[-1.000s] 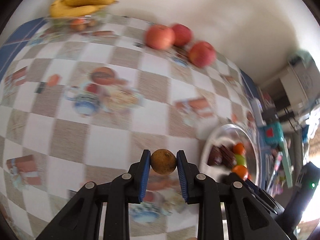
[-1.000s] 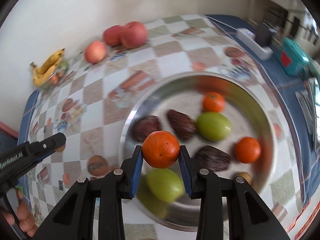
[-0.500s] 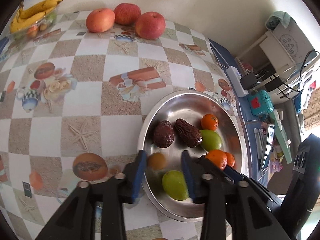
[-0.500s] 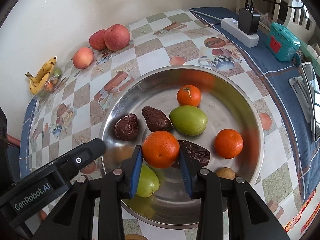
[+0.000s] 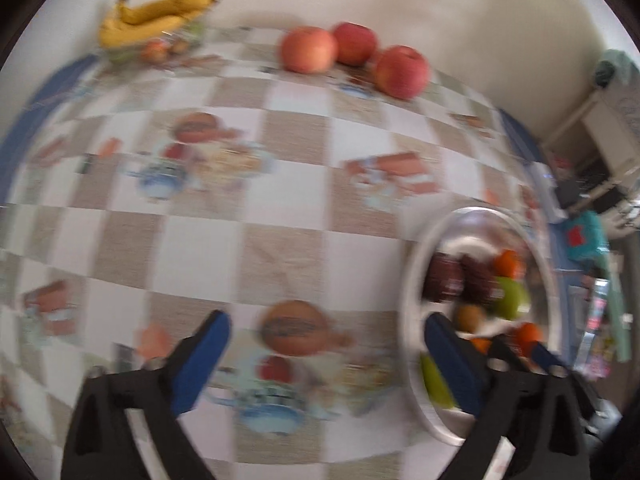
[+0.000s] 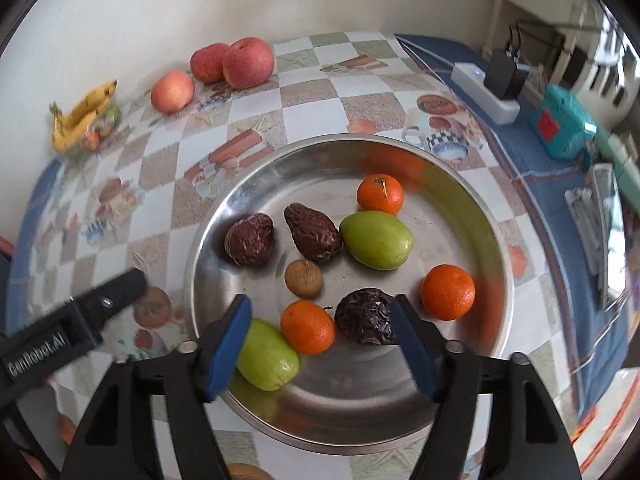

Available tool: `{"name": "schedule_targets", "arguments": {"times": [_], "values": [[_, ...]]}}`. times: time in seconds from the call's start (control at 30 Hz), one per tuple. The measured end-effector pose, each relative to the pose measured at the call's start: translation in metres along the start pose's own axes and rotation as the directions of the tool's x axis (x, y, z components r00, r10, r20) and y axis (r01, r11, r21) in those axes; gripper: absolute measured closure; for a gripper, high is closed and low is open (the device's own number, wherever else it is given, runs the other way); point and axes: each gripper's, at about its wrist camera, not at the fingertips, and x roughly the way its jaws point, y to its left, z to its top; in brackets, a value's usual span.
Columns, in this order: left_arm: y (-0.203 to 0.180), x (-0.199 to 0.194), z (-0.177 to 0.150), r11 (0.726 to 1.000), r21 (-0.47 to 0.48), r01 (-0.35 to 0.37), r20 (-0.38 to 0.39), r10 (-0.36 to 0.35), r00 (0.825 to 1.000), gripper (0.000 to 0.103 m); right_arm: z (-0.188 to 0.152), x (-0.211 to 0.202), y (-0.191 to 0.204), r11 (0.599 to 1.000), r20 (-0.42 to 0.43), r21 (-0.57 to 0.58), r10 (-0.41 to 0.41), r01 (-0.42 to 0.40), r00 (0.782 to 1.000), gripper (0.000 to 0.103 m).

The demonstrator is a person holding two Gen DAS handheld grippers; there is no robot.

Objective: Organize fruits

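Steel tray point(image 6: 472, 200) on checked surface point(image 6: 256, 112), holding small fruit. Three apples point(image 5: 354, 56) far side by wall, well apart, ahead of left gripper point(image 5: 326, 354); nearer than right gripper point(image 6: 320, 344). Both jaws spread wide, empty.

Near right edge of checkered printed tablecloth point(image 6: 256, 100): white plastic power strip point(image 6: 484, 92) carrying black charger plugs point(image 6: 505, 76). Just beside, on blue border cloth point(image 6: 532, 160), teal box with red label point(image 6: 564, 126).
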Motion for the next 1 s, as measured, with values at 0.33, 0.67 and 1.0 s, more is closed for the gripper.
{"name": "schedule_targets", "arguments": {"times": [0.33,0.67,1.0], "values": [[0.032,-0.010,-0.020,0.980,0.057,-0.193,0.058,0.190,0.980,0.000,-0.016,-0.014,0.020,0.995,0.070,-0.099,0.000,0.007,0.998,0.017],[0.038,-0.039,-0.056,0.924,0.107,-0.367,0.109,0.356,0.928,0.000,-0.042,-0.023,0.025,0.993,0.083,-0.121,0.019,-0.009,0.996,0.003],[0.039,-0.042,-0.064,0.916,0.113,-0.385,0.097,0.375,0.922,0.000,-0.047,-0.024,0.025,0.993,0.082,-0.119,0.028,-0.018,0.996,0.003]]}}
